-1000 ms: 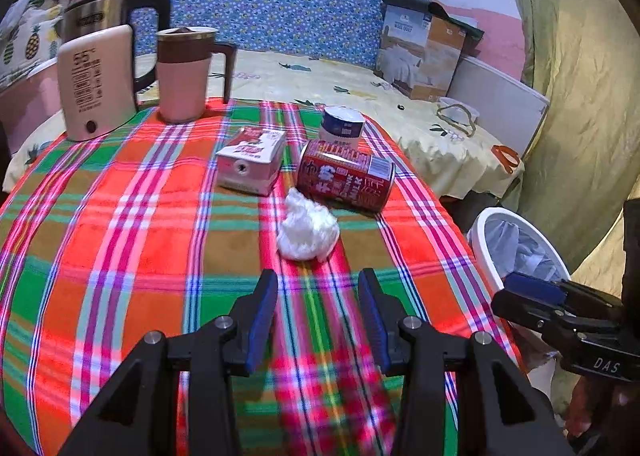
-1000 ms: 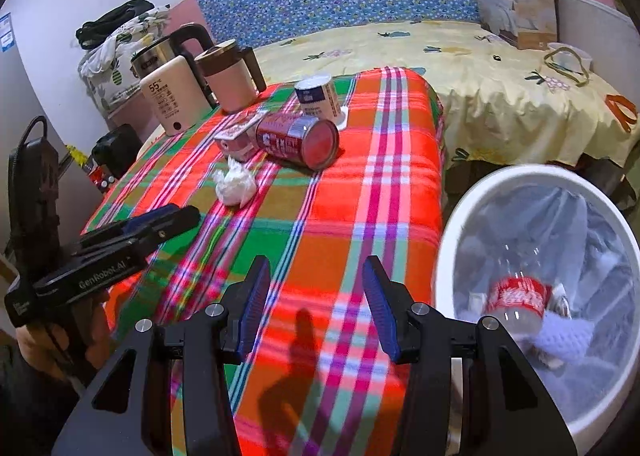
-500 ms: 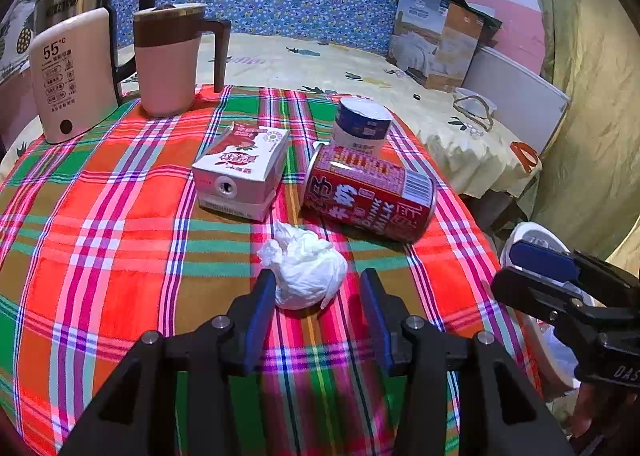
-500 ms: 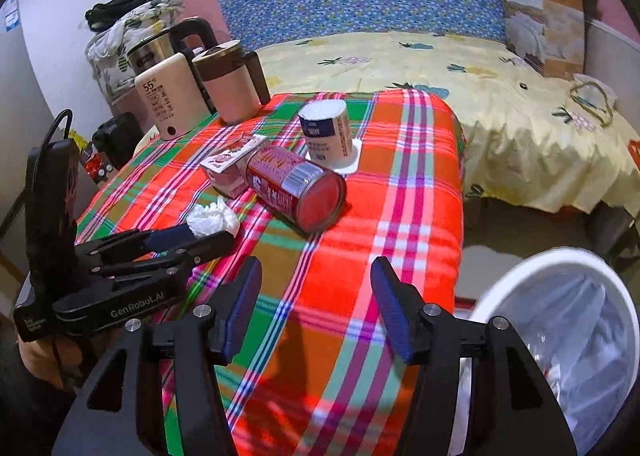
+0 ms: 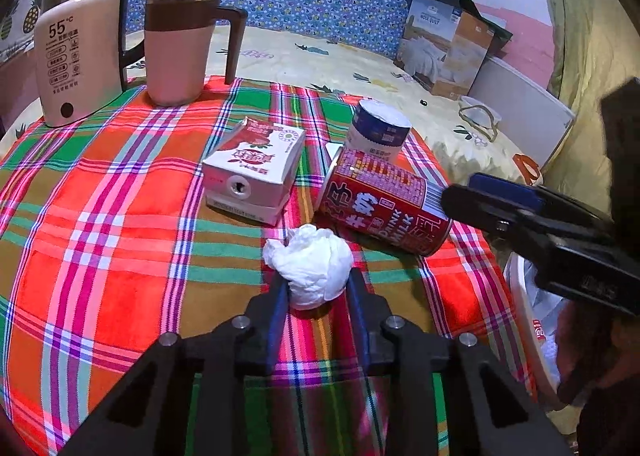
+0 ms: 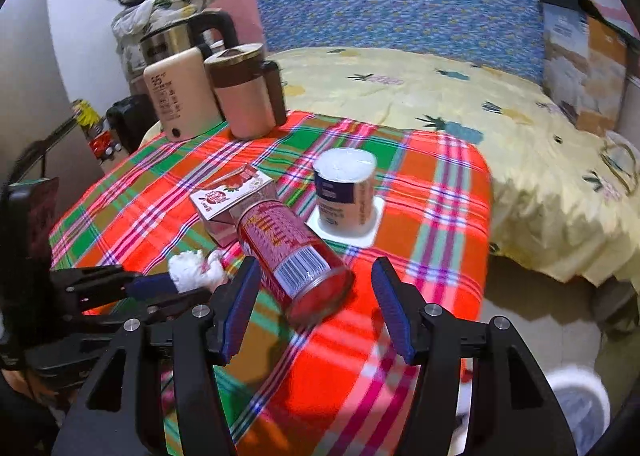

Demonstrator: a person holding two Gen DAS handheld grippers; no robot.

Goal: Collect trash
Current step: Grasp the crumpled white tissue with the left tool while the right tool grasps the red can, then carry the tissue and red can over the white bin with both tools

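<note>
**Tissue between closing fingers; can between spread fingers**

Left gripper [image 5: 316, 288]: fingers closing on the crumpled tissue [image 5: 310, 266], which lies on the plaid counter [image 5: 120, 256]; pads appear to touch it; right gripper [image 6: 316, 304]: fingers spread wide, flanking the fallen red can [image 6: 294, 260] without contact; milk carton [image 5: 254, 172] just behind; white bin [image 5: 520, 320] beside the counter.

Each camera sits low behind its own gripper, tilted down across the plaid surface [image 5: 120, 224] toward the bed [image 6: 460, 104]. Both look from close range and share the red can [image 5: 384, 208], carton [image 6: 232, 192] and kettles; each view shows the other gripper at its edge.
</note>
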